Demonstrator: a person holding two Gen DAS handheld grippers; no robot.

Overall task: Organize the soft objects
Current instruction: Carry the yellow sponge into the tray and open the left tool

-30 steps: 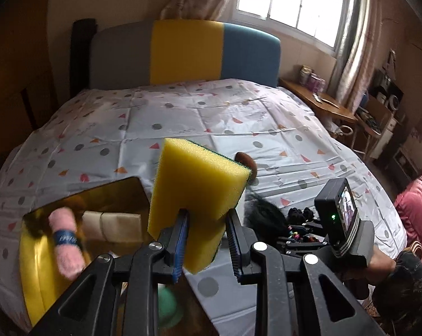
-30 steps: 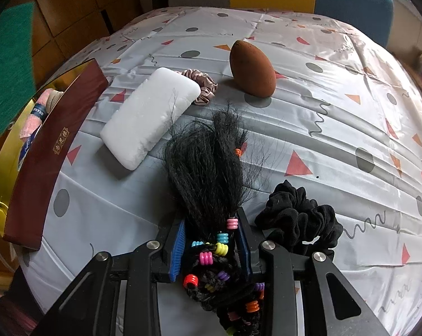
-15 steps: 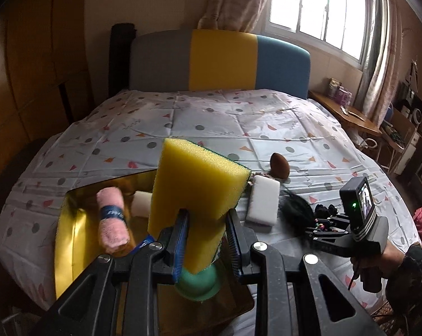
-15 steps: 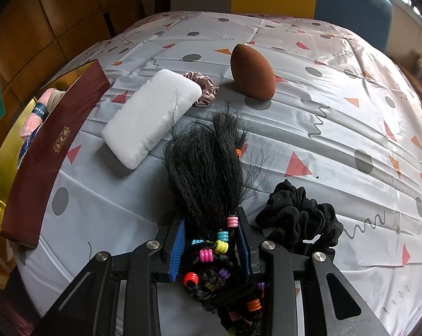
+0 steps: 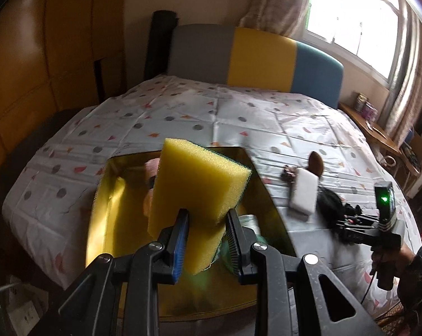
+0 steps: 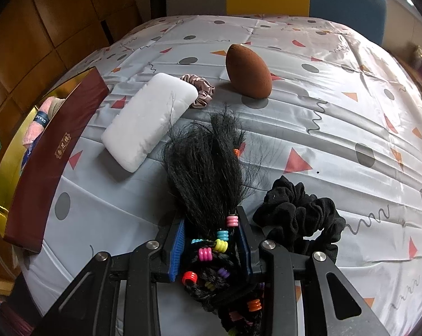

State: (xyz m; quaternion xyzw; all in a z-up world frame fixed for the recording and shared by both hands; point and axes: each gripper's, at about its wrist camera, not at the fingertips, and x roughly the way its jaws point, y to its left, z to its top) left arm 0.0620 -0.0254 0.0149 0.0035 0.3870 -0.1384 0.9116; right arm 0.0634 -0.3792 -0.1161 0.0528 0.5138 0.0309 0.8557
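Meanwhile the left gripper (image 5: pixel 206 240) was clamped on the yellow sponge (image 5: pixel 196 196), which stood up between its fingers above the gold box (image 5: pixel 104 196) on the bed (image 5: pixel 182 117). Nearby, the right gripper (image 6: pixel 211 240) gripped a beaded black hairpiece (image 6: pixel 205 168) lying on the sheet.

Right wrist view: box (image 6: pixel 51 151) on the bed (image 6: pixel 337 117) at 9 o'clock, rolled towel (image 6: pixel 38 123) inside it. White sponge block (image 6: pixel 149 120) just right of the box, at 11 from the braided hairpiece (image 6: pixel 208 173). Satin scrunchie (image 6: pixel 201 89) touching the block's far corner. Egg-shaped sponge (image 6: pixel 248 70) at 12, behind the hairpiece. Velvet scrunchie (image 6: pixel 297 215) at 3, beside the hairpiece. Left wrist view: sponge (image 5: pixel 196 196) over the box, possibly a cup (image 5: pixel 248 221) inside, mostly hidden.
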